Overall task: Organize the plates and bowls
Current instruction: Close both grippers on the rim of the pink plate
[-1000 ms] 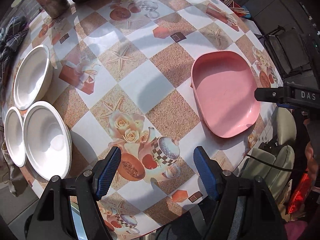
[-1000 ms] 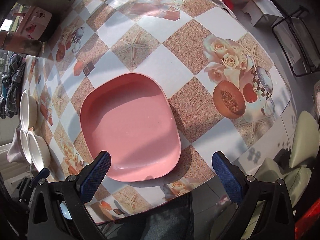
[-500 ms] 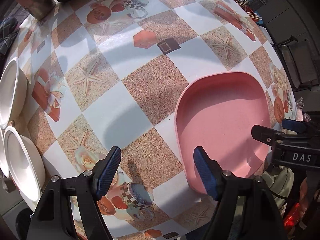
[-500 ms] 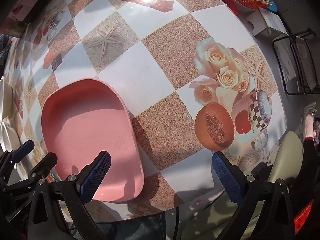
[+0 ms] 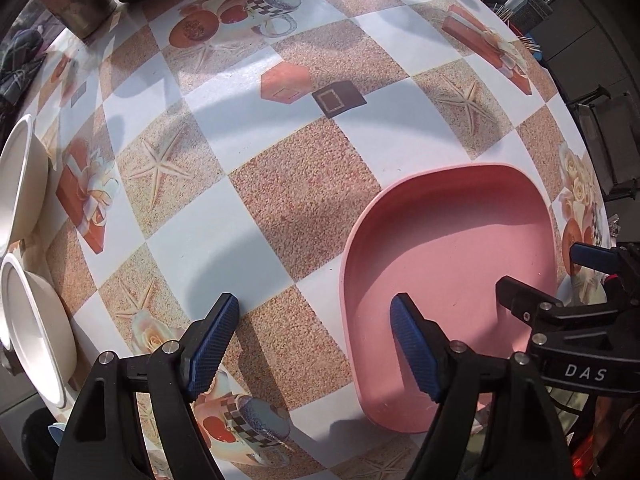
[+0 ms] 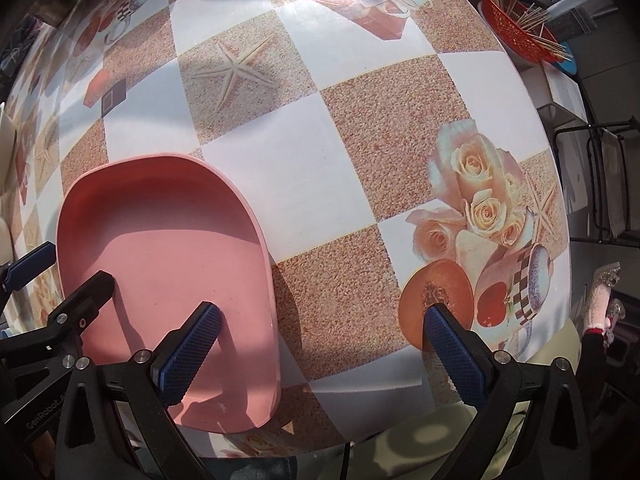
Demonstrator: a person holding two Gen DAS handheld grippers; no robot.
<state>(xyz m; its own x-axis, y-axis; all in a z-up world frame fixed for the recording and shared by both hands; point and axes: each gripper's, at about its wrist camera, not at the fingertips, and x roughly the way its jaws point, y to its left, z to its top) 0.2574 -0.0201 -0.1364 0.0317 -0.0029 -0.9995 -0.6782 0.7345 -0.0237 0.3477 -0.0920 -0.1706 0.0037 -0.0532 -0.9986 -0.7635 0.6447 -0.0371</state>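
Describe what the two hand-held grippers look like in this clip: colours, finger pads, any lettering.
Both look alike. The left hand-held gripper has a matte black frame with triangular cut-outs, silver screw heads and blue ribbed pads. The right hand-held gripper matches it, with blue textured pads. White lettering "DAS" marks the right one's body in the left wrist view; "GenRobot" shows on the left one's in the right wrist view.

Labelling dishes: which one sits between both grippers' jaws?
The pink plate: each open gripper straddles one side rim. The white bowls sit at the far table edge.
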